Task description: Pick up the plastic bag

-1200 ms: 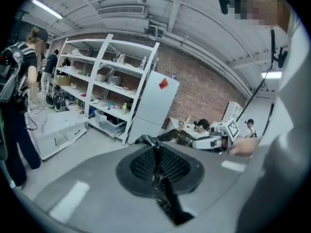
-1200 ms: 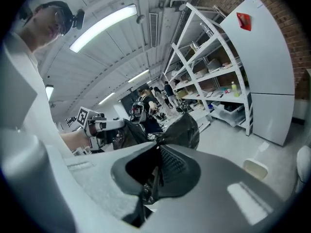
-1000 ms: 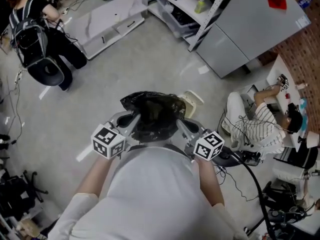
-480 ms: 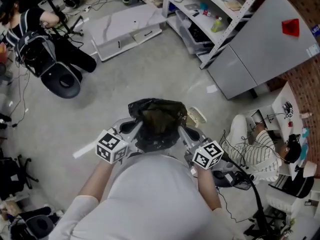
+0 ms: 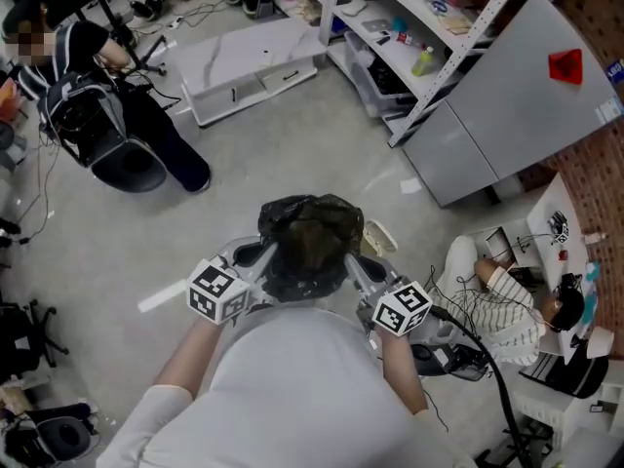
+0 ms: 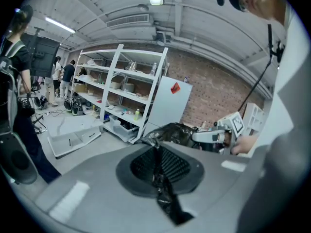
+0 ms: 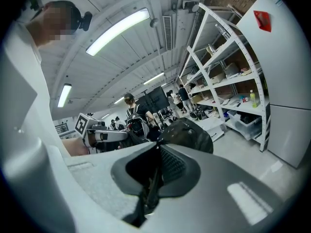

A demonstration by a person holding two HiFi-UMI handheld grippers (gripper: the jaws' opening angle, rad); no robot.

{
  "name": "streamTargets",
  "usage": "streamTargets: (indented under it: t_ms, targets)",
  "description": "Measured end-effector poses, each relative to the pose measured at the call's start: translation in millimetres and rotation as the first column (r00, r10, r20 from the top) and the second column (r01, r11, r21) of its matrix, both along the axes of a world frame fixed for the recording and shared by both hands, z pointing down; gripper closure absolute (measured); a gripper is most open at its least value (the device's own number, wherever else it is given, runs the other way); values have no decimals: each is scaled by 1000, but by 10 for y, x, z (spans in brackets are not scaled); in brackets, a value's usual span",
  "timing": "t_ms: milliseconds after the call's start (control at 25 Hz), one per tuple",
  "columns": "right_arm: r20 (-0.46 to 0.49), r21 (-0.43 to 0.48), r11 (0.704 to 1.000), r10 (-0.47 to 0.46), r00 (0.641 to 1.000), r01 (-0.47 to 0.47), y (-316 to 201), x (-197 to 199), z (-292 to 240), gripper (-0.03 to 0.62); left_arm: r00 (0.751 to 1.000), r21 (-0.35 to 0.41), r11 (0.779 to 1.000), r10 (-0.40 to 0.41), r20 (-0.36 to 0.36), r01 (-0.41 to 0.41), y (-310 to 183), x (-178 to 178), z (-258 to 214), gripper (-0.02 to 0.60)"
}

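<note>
A black plastic bag hangs in the air in front of me, held up between both grippers above the floor. My left gripper is shut on the bag's left edge; black film is pinched between its closed jaws. My right gripper is shut on the bag's right edge, with a strip of film caught in its jaws. The bag's bulk shows beyond the left jaws and, as a dark bulge, beyond the right ones. Each gripper view shows the other gripper across the bag.
White metal shelving with bottles and bins stands ahead, beside a grey cabinet. A person with a backpack stands at far left. Another person sits at a desk to the right. Cables trail on the floor at right.
The view has tilted up the room, so shelving and cabinet show more fully. The bag stays held between both grippers, which sit slightly closer together. The person at left has shifted.
</note>
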State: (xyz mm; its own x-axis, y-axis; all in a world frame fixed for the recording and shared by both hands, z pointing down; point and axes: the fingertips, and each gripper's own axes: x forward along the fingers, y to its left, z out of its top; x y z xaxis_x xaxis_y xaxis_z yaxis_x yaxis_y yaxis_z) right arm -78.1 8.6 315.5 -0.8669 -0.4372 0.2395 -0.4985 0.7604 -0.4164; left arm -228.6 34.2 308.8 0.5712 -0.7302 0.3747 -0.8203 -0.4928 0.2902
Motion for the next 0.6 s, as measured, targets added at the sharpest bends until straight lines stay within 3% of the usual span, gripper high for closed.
streamTargets:
  t_ms: [600]
  targets:
    - [13,-21,997,73,997,-73,-155,282,34,592,1000,-7,1000,-3,1,3,-102,71,46,575]
